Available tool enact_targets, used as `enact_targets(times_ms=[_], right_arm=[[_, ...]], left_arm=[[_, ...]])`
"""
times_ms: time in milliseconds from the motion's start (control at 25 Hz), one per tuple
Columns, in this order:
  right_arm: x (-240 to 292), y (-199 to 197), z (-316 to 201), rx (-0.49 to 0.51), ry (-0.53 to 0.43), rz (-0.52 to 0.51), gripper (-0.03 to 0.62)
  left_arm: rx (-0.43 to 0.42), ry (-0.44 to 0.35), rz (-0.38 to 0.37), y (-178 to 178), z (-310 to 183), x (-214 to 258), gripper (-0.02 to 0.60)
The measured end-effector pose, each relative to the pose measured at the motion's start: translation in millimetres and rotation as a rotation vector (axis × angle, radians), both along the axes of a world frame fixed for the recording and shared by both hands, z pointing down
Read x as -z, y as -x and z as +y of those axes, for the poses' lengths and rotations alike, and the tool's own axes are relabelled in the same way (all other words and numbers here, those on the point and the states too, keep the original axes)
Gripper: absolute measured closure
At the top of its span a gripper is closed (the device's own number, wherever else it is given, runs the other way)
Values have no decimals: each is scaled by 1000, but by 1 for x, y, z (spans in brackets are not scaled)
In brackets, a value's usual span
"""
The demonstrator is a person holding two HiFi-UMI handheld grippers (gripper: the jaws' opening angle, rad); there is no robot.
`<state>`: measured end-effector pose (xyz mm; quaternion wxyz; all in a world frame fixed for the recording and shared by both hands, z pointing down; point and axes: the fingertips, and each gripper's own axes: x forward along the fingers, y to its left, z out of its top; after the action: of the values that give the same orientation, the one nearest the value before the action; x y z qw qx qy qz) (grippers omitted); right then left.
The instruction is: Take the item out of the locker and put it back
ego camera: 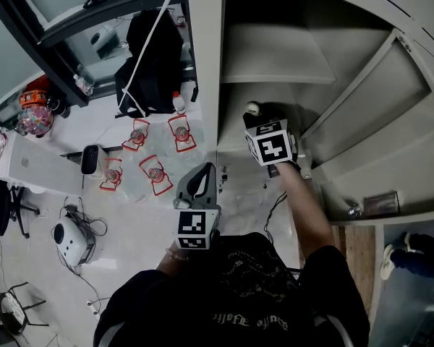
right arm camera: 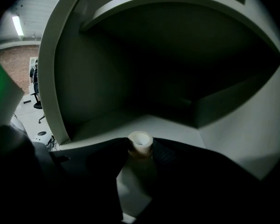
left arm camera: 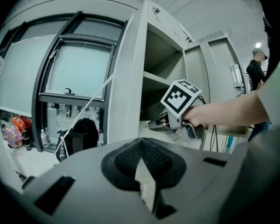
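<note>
A small white roll (right arm camera: 140,143) with a hollow centre sits between the pads of my right gripper (right arm camera: 140,151), which touch it on both sides. The gripper holds it just above the front edge of the grey locker's lower shelf (right arm camera: 177,127). In the head view the roll (ego camera: 252,108) shows at the tip of the right gripper (ego camera: 256,116), inside the open locker (ego camera: 275,63). My left gripper (ego camera: 205,170) hangs outside the locker, over the floor, jaws closed together with nothing in them. The left gripper view shows its shut tips (left arm camera: 142,143) and the right gripper (left arm camera: 155,123) reaching into the locker (left arm camera: 130,78).
The locker's open door (ego camera: 380,100) stands to the right of the right arm. On the floor at left lie several red-framed items (ego camera: 153,172), a black backpack (ego camera: 153,56) and a white device (ego camera: 71,241). A person (left arm camera: 256,69) stands far off at the right.
</note>
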<state>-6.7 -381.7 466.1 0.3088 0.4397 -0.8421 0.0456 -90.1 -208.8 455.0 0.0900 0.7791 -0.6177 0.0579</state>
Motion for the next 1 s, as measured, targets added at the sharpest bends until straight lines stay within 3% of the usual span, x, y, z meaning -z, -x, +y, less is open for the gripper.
enact_targets(times_ms=[280,1000], right_arm=[[3,0,1,-5,-15,-13,373],[51,-36,66,-24,-103,-176,368]], left_arm=[[0,7,-6,5,0,-3,574],[-78,-8,-7,-30,13,0,574]])
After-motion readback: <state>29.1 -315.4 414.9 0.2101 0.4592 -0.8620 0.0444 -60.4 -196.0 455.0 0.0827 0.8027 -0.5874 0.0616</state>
